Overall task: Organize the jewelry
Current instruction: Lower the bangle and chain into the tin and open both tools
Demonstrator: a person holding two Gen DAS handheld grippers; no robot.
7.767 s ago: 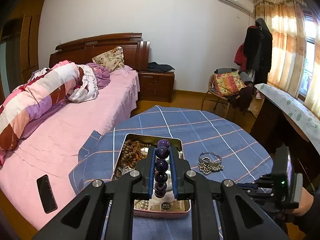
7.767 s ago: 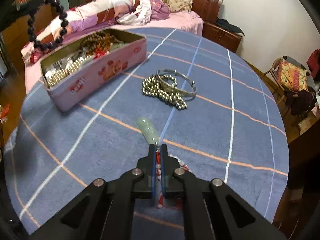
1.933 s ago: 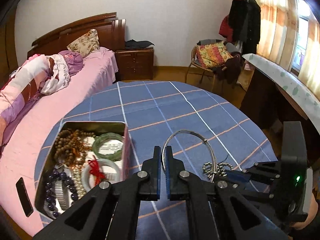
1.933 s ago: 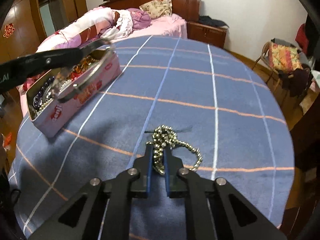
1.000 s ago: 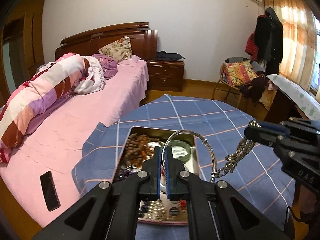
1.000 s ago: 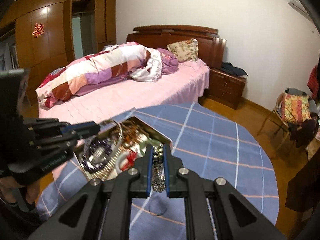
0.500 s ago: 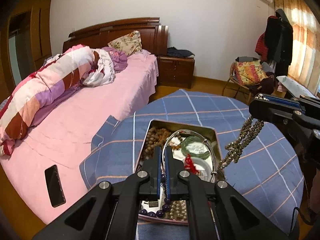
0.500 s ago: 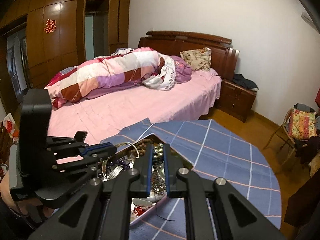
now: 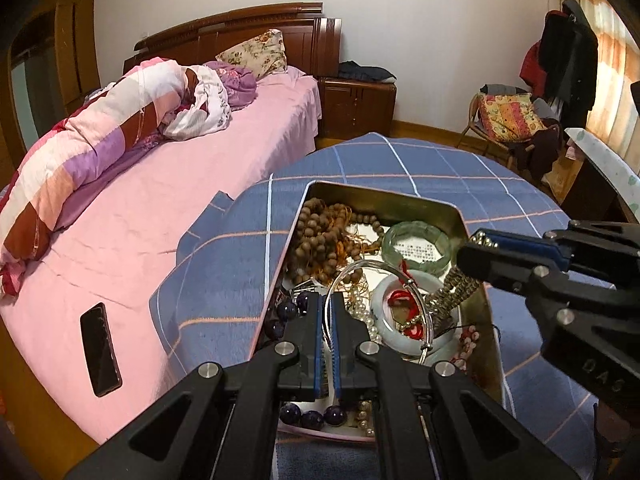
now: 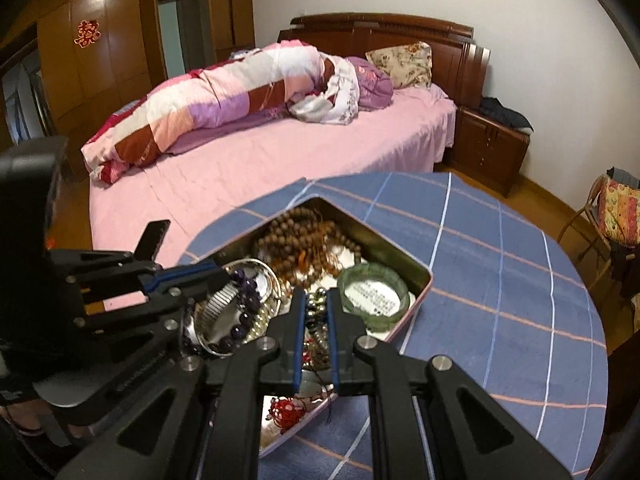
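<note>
A pink tin [image 9: 472, 229] [image 10: 420, 268] stands open on the blue checked table, full of jewelry: brown wooden beads [image 9: 320, 232], a green bangle [image 9: 416, 246] [image 10: 374, 296], a white bangle [image 9: 404, 314], purple beads [image 9: 308, 416]. My left gripper [image 9: 329, 300] is shut on a thin silver bangle [image 9: 376, 270], held over the tin. My right gripper [image 10: 316, 300] is shut on a metal bead chain [image 9: 452, 294] [image 10: 314, 312] that hangs into the tin; it also shows at the right of the left wrist view [image 9: 484, 240].
A pink bed [image 9: 168, 200] with a rolled quilt lies left of the table, and a black phone [image 9: 100, 350] lies on it. A nightstand [image 9: 356, 108] stands at the back. A chair with clothes [image 9: 508, 120] stands at the right.
Both grippers have carried their pieces from the bare table over to the tin and come down lower over it. The chain now hangs into the tin.
</note>
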